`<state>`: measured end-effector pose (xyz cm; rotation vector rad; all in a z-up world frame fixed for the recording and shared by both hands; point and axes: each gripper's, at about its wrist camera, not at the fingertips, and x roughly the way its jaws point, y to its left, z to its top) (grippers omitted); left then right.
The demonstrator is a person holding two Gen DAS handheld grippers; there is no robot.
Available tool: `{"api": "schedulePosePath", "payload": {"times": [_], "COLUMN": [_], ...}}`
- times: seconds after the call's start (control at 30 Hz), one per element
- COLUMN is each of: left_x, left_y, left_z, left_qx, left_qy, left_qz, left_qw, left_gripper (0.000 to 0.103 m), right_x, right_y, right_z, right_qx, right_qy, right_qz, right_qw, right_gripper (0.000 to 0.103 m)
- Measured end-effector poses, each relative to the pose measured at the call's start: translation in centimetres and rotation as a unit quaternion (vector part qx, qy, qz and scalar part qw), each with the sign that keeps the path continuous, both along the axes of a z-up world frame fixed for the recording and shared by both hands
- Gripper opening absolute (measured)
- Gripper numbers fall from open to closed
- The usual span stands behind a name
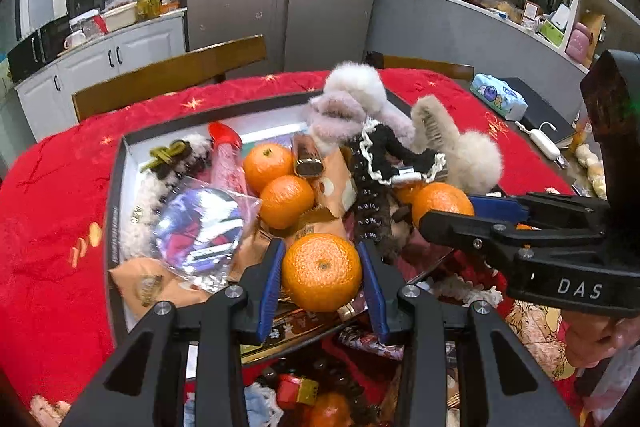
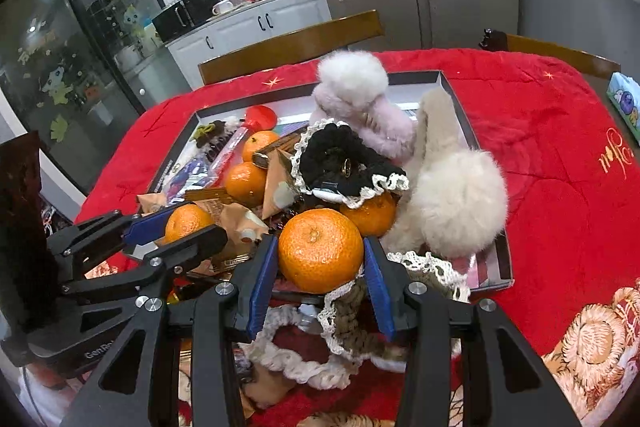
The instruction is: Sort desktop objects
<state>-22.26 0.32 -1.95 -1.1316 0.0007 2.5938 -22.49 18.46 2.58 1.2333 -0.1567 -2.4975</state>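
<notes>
**Both grippers clamped on a mandarin, over a crowded tray**

You held a mandarin in each gripper. In the left wrist view, the left gripper (image 1: 322,269) had its blue pads pressed against both sides of a mandarin (image 1: 322,271), stem scar facing the camera. In the right wrist view, the right gripper (image 2: 320,259) was clamped the same way on a second mandarin (image 2: 320,250). Neither fruit has a long axis; each sat straight ahead between the fingers, at 12 o'clock from the wrist.

The two tools were near each other. From the left camera, the right gripper lay at 3 o'clock; from the right camera, the left one lay at 9 o'clock.

Both fruits hung at the near edge of the tray (image 1: 116,183), which stood on a red cloth (image 1: 52,187). Beyond your left fruit, at 11 o'clock, two more mandarins (image 1: 286,201) lay touching. At 12 to 1 o'clock a black lace scrunchie (image 1: 386,157) and fluffy earmuffs (image 1: 354,95) were heaped up. At 10 o'clock lay a clear packet (image 1: 202,227).

Judging by this, any sideways move risked knocking the other gripper, and the heap ahead blocked a forward path.
</notes>
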Motion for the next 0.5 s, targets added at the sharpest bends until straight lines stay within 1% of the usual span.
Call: {"api": "schedulePosePath", "payload": {"times": [0.17, 0.3, 0.5], "left_x": [-0.1, -0.1, -0.1], "left_y": [0.1, 0.0, -0.1], "left_z": [-0.4, -0.5, -0.5], "left_qx": [0.001, 0.005, 0.010], "left_qy": [-0.002, -0.003, -0.004], "left_qz": [-0.005, -0.004, -0.004], "left_qw": [1.0000, 1.0000, 0.9999], "left_gripper": [0.039, 0.039, 0.039], "right_x": [-0.7, -0.5, -0.4], "right_y": [0.6, 0.2, 0.2], "right_z": [-1.3, -1.4, -1.3], "right_qx": [-0.009, 0.002, 0.005], "right_qy": [-0.017, -0.011, -0.009], "right_qz": [-0.008, -0.006, -0.007], "right_qw": [1.000, 1.000, 1.000], "right_gripper": [0.041, 0.041, 0.041]}}
